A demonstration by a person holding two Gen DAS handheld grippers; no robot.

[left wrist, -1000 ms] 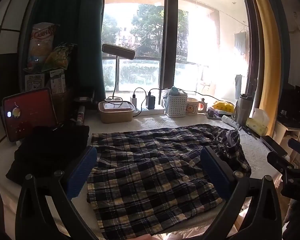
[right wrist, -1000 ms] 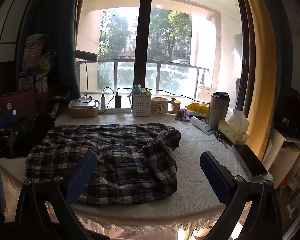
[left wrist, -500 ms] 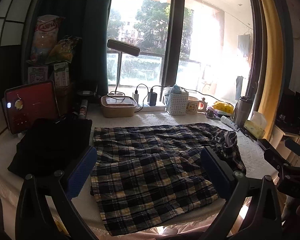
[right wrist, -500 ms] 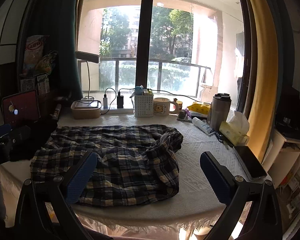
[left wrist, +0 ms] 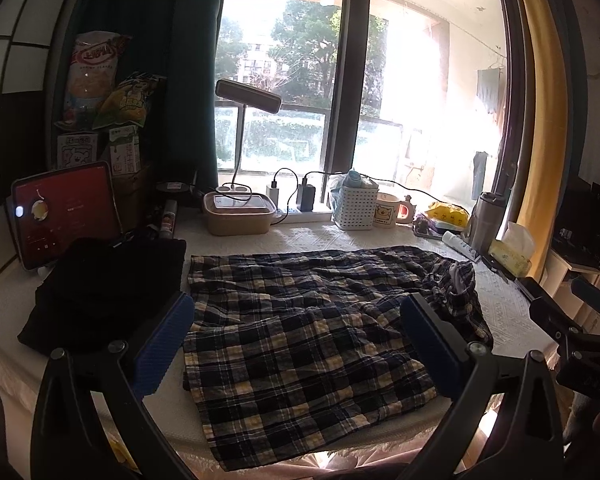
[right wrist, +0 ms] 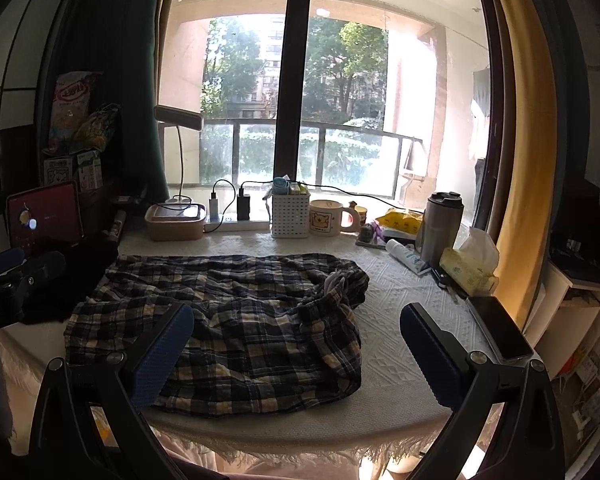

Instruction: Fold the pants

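Plaid pants point(left wrist: 300, 332) lie spread and rumpled on the counter point(right wrist: 392, 320), in front of the white basket point(right wrist: 290, 216). Left tongs point(left wrist: 298, 344) and right tongs point(right wrist: 296, 350) both gape wide, holding nothing, above the counter's near edge.

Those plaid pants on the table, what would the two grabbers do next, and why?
Probably lower the open right gripper onto the bunched waistband end to pull it flat: the plaid pants lie rumpled, and the left gripper hovers open too, holding nothing.
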